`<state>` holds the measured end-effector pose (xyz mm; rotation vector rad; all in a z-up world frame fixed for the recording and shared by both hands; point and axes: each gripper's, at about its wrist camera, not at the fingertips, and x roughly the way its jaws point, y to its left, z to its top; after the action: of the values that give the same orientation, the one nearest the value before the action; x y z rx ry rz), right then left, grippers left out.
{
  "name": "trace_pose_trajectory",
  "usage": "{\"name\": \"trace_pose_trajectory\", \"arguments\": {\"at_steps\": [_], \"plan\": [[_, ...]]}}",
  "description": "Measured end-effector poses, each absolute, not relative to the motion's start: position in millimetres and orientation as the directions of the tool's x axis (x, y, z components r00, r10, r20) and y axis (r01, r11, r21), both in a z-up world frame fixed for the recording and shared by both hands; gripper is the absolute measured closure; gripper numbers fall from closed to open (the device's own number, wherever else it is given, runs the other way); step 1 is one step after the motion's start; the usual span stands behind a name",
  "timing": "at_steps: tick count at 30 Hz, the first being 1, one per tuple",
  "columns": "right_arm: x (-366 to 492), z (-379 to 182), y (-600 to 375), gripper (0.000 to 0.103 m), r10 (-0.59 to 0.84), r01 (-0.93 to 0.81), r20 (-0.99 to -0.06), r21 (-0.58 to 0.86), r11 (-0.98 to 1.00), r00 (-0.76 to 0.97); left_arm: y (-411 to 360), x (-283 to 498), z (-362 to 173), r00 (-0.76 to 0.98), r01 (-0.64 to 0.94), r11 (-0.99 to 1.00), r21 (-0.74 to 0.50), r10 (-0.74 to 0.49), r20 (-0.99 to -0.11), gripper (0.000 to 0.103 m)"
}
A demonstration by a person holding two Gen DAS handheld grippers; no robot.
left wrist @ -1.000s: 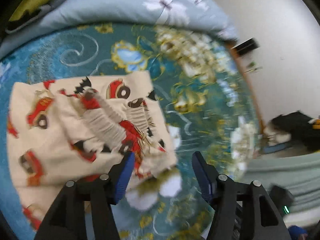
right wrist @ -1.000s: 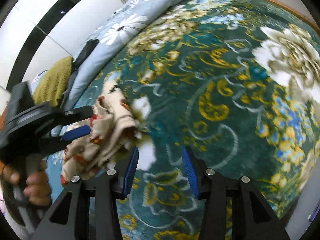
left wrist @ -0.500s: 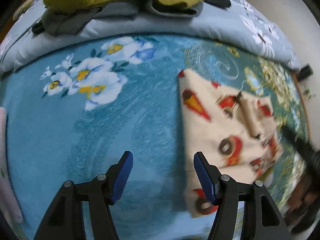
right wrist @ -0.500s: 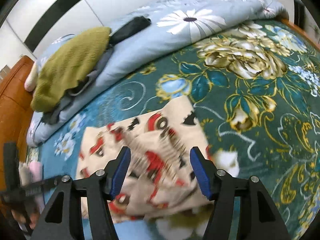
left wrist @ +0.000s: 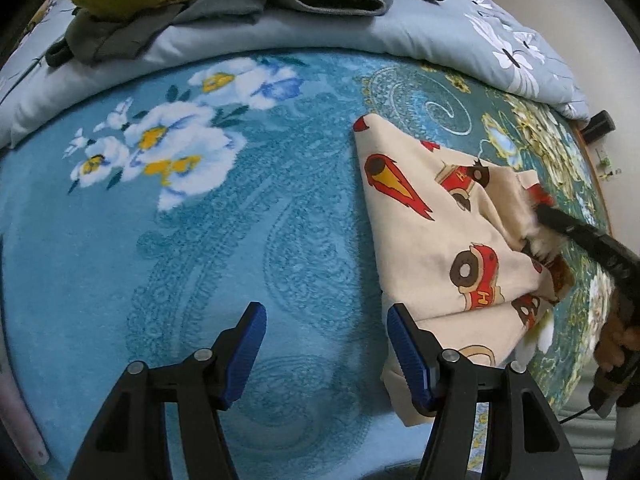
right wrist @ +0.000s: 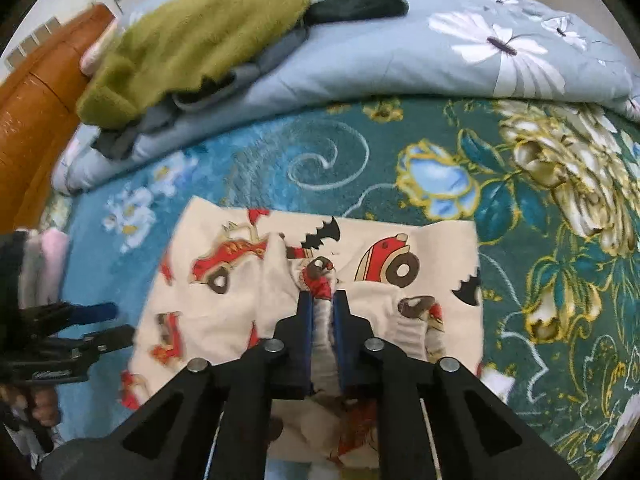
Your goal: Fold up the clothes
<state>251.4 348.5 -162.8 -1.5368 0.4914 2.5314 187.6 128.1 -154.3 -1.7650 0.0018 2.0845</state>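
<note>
A cream garment printed with red cars (left wrist: 436, 240) lies on the teal floral blanket (left wrist: 200, 240), at the right in the left wrist view. It fills the middle of the right wrist view (right wrist: 224, 312). My right gripper (right wrist: 320, 300) is shut on a bunched fold of this garment near its ribbed part. In the left wrist view the right gripper (left wrist: 538, 210) reaches in from the right onto the cloth. My left gripper (left wrist: 324, 320) is open and empty, over bare blanket just left of the garment's near edge.
A rolled light-blue floral duvet (right wrist: 400, 52) lies along the far side with an olive-green sweater (right wrist: 192, 36) and grey and black clothes on it. An orange-brown headboard (right wrist: 32, 120) stands at far left. Folded pink and grey clothes (right wrist: 48, 264) sit at the left.
My right gripper has moved onto the garment and shut on a fold of it. My left gripper stays open beside the garment's edge.
</note>
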Motion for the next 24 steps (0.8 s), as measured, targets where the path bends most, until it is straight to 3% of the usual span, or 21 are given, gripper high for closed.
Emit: {"name": "trace_pose_trajectory", "arguments": {"at_steps": [5,8,9,14,15,17,24], "plan": [[269.7,-162.6,376.2,0.090,0.018,-0.390,-0.883,0.188,-0.901,-0.469,136.6,189.7,-162.4,-0.079,-0.320,-0.909,-0.265,0.305,-0.949,0.036],[276.6,-171.3,385.9,0.062,0.039,-0.420,-0.897,0.167,-0.892,-0.441,133.5,189.3,-163.2,-0.073,-0.311,-0.909,-0.278,0.315,-0.946,0.036],[278.6,-175.2,390.0,0.060,0.027,-0.431,-0.899,0.183,-0.884,-0.437,132.5,189.2,-164.0,-0.068,-0.306,-0.909,-0.283,0.318,-0.946,0.036],[277.2,-194.4,399.6,0.061,-0.065,-0.465,-0.903,0.280,-0.840,-0.425,135.0,192.4,-163.8,-0.065,-0.304,-0.909,-0.285,0.318,-0.946,0.036],[277.0,-194.4,399.4,0.076,-0.081,-0.470,-0.899,0.299,-0.830,-0.430,135.5,192.7,-162.8,-0.068,-0.305,-0.909,-0.285,0.319,-0.945,0.036],[276.4,-191.3,397.7,0.088,-0.106,-0.469,-0.889,0.333,-0.818,-0.446,135.0,193.3,-159.8,-0.074,-0.304,-0.908,-0.288,0.324,-0.943,0.036],[282.6,-151.8,402.5,0.088,-0.052,-0.419,-0.828,0.335,-0.844,-0.558,143.3,186.0,-155.1,-0.048,-0.289,-0.870,-0.399,0.430,-0.902,0.036]]}}
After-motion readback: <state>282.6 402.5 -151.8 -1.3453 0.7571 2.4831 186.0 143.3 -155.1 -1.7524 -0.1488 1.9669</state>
